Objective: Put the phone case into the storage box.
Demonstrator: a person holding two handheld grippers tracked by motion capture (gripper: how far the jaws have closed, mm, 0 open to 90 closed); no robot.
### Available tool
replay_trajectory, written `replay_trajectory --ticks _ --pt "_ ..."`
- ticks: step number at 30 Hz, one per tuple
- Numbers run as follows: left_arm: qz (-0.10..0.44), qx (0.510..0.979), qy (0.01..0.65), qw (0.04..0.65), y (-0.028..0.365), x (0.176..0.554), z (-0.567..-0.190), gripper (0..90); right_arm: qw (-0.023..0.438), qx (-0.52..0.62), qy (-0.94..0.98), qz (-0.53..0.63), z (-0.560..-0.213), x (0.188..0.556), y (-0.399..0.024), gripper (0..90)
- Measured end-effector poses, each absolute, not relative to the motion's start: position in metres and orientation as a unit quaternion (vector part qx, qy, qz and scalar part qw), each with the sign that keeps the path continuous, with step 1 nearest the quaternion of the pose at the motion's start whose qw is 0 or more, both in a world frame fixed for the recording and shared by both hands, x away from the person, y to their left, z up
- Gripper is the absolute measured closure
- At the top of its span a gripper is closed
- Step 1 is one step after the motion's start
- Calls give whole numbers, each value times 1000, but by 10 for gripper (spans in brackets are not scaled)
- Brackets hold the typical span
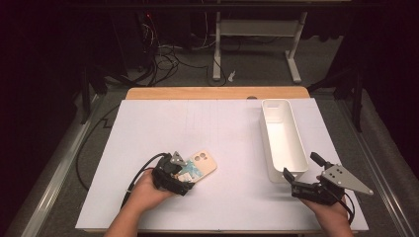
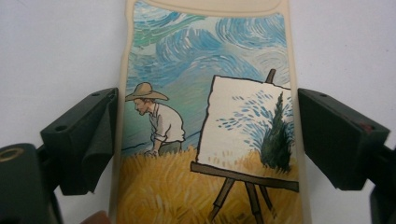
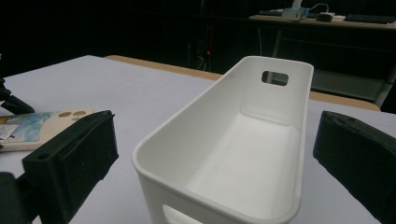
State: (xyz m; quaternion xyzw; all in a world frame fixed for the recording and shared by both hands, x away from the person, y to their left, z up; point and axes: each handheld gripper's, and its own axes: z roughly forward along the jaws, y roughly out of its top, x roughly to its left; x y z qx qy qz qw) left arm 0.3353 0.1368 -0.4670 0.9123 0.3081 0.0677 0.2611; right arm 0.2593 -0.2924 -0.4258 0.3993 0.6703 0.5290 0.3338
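Phone case (image 1: 197,169) with a painted cover lies lower left of centre in the high view — the left gripper (image 1: 184,178) straddles it, jaws against its long edges. Lower right, the right gripper (image 1: 302,173) gapes wide and empty before the white bin (image 1: 283,143).

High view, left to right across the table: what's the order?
Left gripper at the near end of the phone case → white bin → right gripper, jaws open just short of the bin's near end.
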Motion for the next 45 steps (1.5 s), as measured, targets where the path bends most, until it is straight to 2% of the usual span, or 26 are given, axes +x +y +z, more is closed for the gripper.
replay_trajectory --ticks 8,18,26,33,36,45 --pt "58 902 317 288 144 335 -466 120 334 399 669 530 -425 259 -293 2" --pt "58 876 311 364 154 327 -460 119 335 396 670 532 -424 258 -294 2" --pt "99 852 285 428 159 308 -447 119 336 392 669 534 -423 258 -294 2" --pt "106 844 270 452 168 295 -450 118 337 392 667 536 -422 256 -295 2" --pt "92 832 271 475 172 290 -454 118 336 388 668 538 -421 255 -295 3" --pt "80 828 254 494 163 288 -456 118 321 369 681 545 -417 251 -285 4"
